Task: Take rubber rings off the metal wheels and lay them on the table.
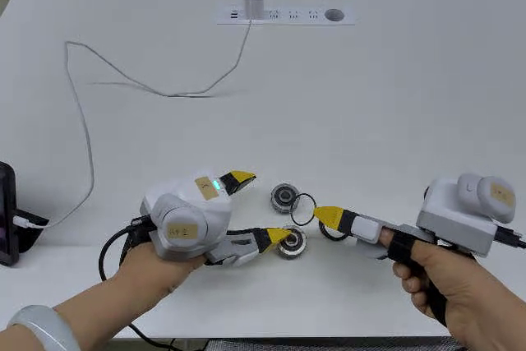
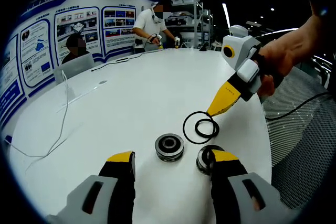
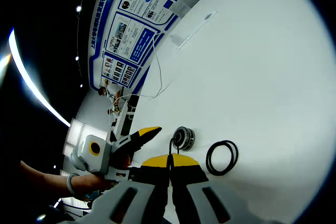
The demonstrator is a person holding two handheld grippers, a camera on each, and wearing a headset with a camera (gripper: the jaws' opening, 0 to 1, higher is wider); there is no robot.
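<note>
head view: the left hand-held gripper [image 1: 259,207] sits low over the white tabletop [image 1: 394,104] with its jaws spread wide, released. the far metal wheel [image 1: 284,196] lies between the yellow tips, and the near metal wheel [image 1: 292,242] touches the lower tip. the right hand-held gripper [image 1: 329,216] is clenched on the edge of a thin rubber ring [image 1: 302,210], just beside the far metal wheel. a second rubber ring [image 1: 327,236] lies partly under its jaws.

left gripper view: the far metal wheel [image 2: 169,147] rests flat between the open jaws. the near metal wheel [image 2: 206,157] is half hidden behind the right-hand tip. beyond them the right hand-held gripper's closed yellow tip meets the thin rubber ring [image 2: 184,128].

right gripper view: the jaws are pressed together and the thin rubber ring rises from between them as a dark line. a metal wheel is just beyond. the second rubber ring [image 3: 222,157] lies flat on the tabletop, apart from the wheel.
</note>
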